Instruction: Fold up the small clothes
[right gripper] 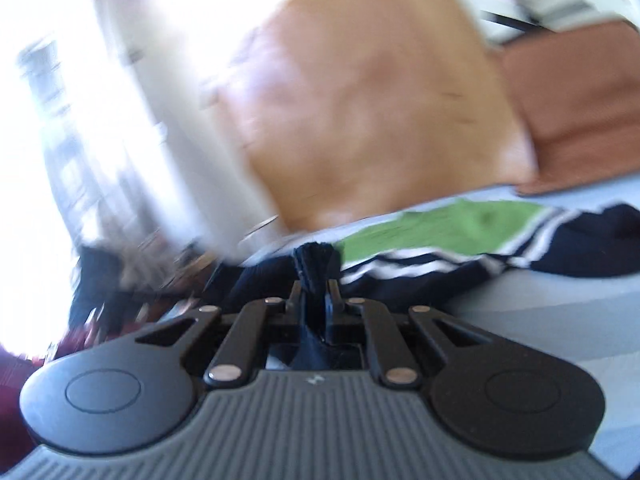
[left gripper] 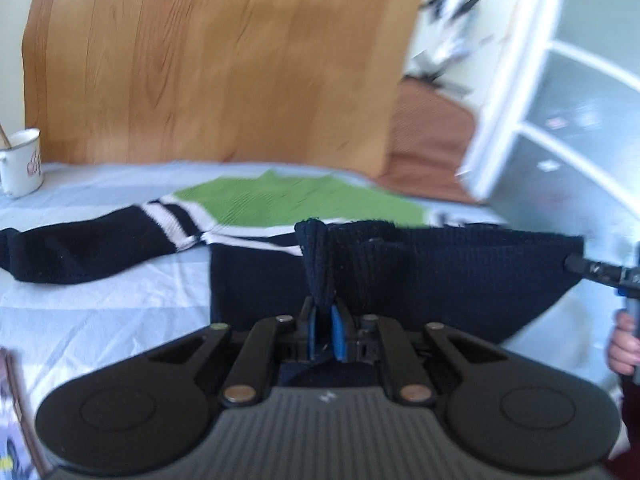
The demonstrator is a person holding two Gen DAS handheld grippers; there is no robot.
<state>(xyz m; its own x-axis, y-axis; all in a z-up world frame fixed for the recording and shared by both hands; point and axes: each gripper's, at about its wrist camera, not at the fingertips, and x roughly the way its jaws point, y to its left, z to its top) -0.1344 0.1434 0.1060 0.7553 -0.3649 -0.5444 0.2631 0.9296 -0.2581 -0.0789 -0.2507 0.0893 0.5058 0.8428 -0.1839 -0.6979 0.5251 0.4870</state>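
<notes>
The soft, floppy knit sweater (left gripper: 400, 276), spread on the pale blue sheet (left gripper: 100, 300) before the wooden headboard (left gripper: 224, 64), is pinched at its navy hem by left gripper (left gripper: 323, 320) and right gripper (right gripper: 316, 300), where it is best held.

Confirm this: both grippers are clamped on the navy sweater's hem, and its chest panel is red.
Wrong on the colour. The left wrist view shows the sweater has a green chest panel, not red. Left gripper and right gripper are both clamped on its navy hem.
</notes>
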